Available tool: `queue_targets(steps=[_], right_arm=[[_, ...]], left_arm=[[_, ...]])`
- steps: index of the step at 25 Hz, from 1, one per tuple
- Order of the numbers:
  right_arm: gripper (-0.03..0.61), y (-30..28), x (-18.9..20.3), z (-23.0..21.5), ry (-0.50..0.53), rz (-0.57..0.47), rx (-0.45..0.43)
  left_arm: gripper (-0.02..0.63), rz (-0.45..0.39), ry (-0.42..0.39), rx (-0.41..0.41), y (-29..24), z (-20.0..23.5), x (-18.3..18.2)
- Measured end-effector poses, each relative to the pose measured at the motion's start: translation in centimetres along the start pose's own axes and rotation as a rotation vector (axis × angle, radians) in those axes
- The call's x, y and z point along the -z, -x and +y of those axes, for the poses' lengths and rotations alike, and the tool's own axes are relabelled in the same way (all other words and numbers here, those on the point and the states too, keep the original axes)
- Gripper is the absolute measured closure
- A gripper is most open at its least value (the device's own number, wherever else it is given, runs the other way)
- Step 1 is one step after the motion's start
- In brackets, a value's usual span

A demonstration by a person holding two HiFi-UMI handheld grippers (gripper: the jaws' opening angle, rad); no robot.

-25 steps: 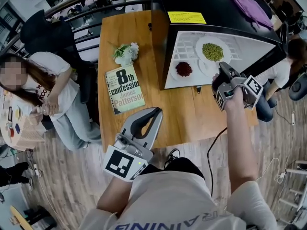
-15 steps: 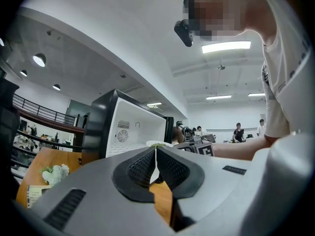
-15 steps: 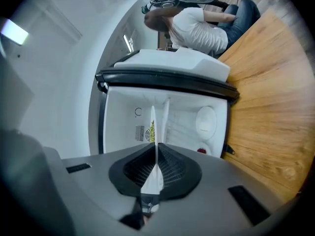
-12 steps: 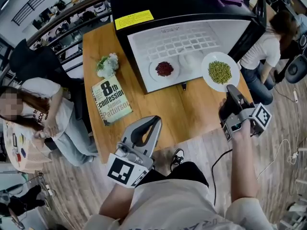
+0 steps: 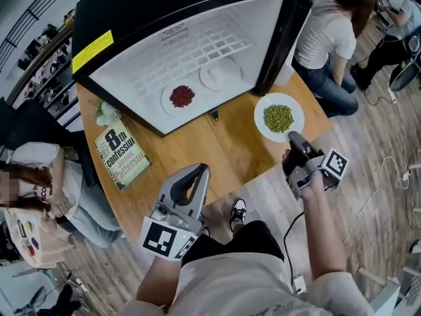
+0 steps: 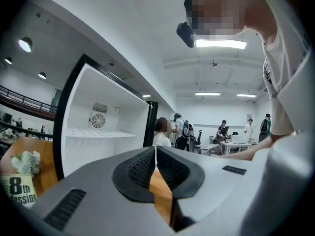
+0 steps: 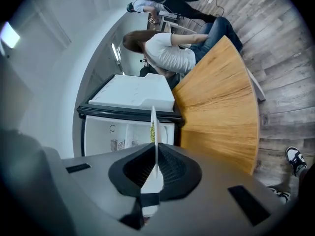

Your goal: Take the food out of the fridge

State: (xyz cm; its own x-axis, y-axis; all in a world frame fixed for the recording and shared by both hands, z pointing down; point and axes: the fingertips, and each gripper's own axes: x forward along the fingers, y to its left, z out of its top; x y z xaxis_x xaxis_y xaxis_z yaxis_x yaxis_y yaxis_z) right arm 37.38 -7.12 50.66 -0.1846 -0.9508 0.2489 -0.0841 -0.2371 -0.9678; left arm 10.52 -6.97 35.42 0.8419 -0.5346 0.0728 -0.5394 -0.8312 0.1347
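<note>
your right gripper [image 5: 293,140], at the right of the head view, is clamped tight on the near rim of the white plate of green beans [image 5: 261,125]. the plate is outside the fridge [image 5: 125,25], over the right corner of the wooden table [image 5: 197,143], possibly resting on it. your left gripper [image 5: 199,170], lower centre, is closed on nothing. a plate of red food [image 5: 166,103] lies inside the fridge, upper centre.
</note>
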Motion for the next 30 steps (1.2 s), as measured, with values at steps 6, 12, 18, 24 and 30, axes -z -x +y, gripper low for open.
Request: queue_targets(steps=[6, 12, 18, 24, 30], right_arm=[[0.545, -0.9, -0.4, -6.1, -0.049, 0.02, 0.065], [0.545, -1.1, -0.7, -9.4, -0.072, 0.033, 0.117], [0.543, -1.3, -0.7, -11.5, -0.073, 0.035, 0.18], [0.545, -0.8, -0.8, -12.5, -0.042, 0.049, 0.245], [0.458, -1.3, -0.6, -12.1, 0.071, 0.097, 0.281]], left_arm=[[0.597, 0.057, 0.013, 0.018, -1.9, -1.1, 2.9], [0.597, 0.099, 0.026, -0.001, -2.1, -1.1, 4.8], [0.597, 0.119, 0.031, -0.008, -1.9, -1.1, 5.9], [0.597, 0.138, 0.056, -0.009, -1.9, -1.8, 7.4], [0.597, 0.144, 0.066, -0.014, -1.3, -1.5, 7.9]])
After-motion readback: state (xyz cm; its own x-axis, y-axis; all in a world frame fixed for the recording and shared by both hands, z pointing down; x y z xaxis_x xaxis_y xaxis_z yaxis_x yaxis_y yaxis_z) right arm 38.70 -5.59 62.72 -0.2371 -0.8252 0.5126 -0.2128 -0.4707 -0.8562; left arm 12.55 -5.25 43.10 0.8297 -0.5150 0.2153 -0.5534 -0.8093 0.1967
